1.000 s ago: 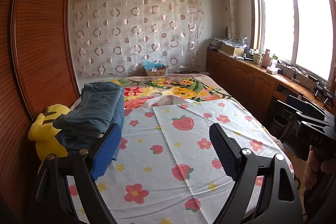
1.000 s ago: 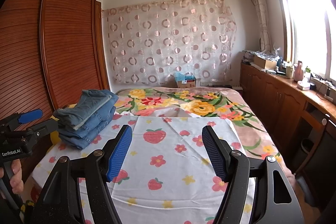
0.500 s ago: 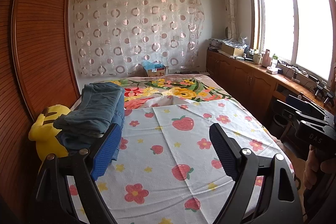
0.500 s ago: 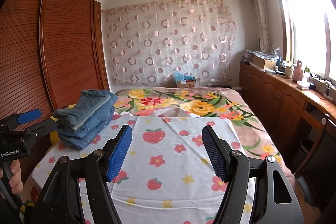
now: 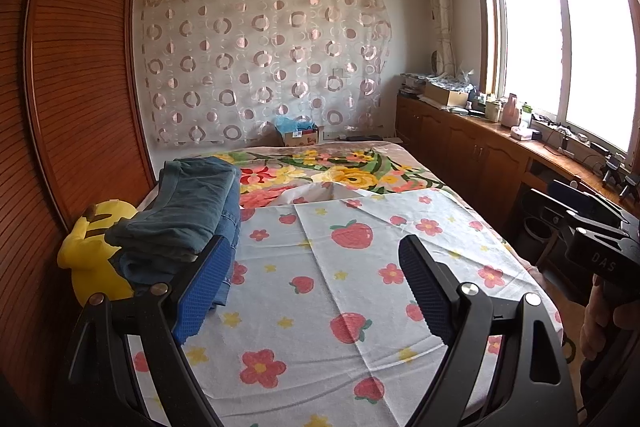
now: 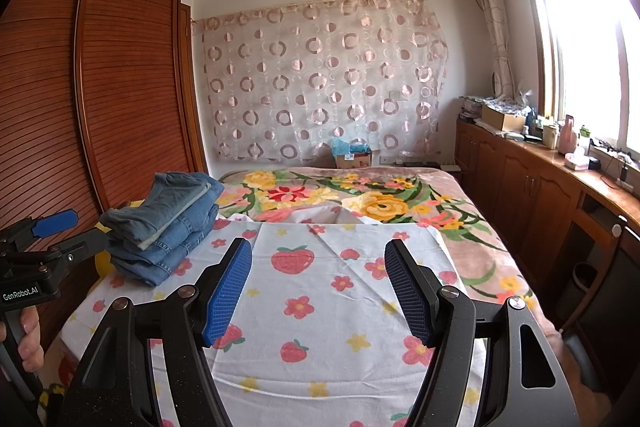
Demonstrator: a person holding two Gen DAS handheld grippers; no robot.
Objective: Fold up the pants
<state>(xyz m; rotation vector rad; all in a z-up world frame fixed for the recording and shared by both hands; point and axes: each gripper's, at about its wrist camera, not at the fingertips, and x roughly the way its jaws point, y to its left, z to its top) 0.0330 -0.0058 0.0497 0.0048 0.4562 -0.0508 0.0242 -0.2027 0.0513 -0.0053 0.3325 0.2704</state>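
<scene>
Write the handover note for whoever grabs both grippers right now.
Left gripper: open, empty, held above the strawberry sheet.
Right gripper: open, empty, above the same sheet.
Pants: a stack of folded jeans sits at the sheet's far-left corner, beside the yellow plush toy.
Done: that stack looks folded.
Left: no unfolded pants in view; fetch the next pair, if any.
</scene>
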